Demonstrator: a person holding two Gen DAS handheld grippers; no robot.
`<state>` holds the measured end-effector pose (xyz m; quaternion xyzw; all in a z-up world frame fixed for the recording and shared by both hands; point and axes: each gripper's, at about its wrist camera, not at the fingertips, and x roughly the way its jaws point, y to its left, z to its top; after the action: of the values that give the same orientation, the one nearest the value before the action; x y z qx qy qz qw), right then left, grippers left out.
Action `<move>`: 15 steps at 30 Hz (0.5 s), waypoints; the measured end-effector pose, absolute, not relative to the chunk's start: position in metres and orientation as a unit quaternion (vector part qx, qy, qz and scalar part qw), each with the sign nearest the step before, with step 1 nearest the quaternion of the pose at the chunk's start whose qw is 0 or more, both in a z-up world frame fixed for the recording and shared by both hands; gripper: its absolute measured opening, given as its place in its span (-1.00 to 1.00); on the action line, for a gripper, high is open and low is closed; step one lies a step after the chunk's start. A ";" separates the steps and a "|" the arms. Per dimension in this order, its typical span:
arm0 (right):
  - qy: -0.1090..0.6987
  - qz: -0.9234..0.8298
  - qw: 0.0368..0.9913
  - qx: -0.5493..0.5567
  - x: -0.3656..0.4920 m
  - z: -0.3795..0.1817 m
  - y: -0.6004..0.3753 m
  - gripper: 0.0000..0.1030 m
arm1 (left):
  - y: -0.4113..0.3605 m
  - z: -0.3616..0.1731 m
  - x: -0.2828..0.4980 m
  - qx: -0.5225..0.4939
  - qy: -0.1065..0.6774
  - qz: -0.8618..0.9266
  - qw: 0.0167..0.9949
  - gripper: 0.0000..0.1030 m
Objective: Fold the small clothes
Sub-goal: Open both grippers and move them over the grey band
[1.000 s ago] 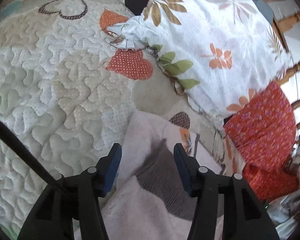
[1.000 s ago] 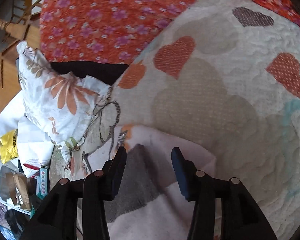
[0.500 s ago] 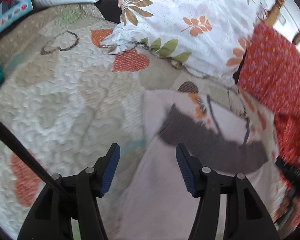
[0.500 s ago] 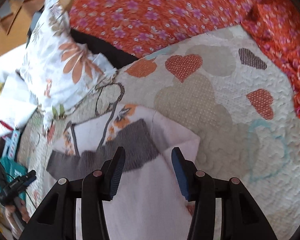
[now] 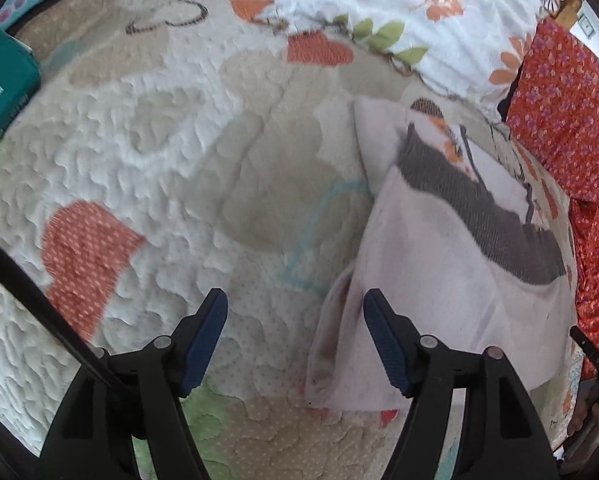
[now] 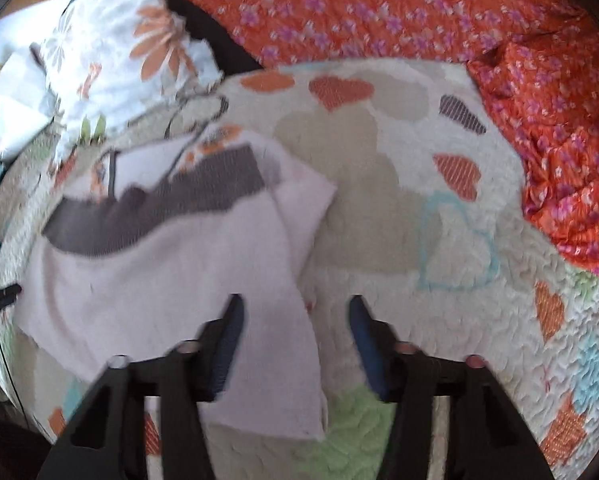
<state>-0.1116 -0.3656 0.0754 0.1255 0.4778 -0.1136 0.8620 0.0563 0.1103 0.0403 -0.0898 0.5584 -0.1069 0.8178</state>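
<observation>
Both grippers, left (image 5: 293, 334) and right (image 6: 295, 334), now drawn back from the garment (image 6: 171, 264); jaws wide, empty. Garment released flat on the quilt (image 5: 147, 128), near the pillow-side edge of the bed. Fold apparently laid; next fold pending.

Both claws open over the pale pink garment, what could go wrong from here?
1. The pale pink garment with the grey ribbed band lies rumpled, its near edge curled; a pinch there by the left claw may catch one layer only and skew the fold.
2. The right claw straddles the garment's edge over the quilted heart-print bedspread; it might grab quilt too.
3. The right view is blurred, so aim looks uncertain.
</observation>
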 end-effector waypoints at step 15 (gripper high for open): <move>0.503 -0.155 0.841 0.125 -0.138 0.058 -0.392 0.03 | 0.110 0.046 0.051 -0.069 0.540 -0.062 0.836 0.29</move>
<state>-0.1376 -0.3918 0.0575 0.1245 0.5028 -0.1553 0.8412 0.0506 0.1101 0.0455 -0.0690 0.5405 -0.0617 0.8363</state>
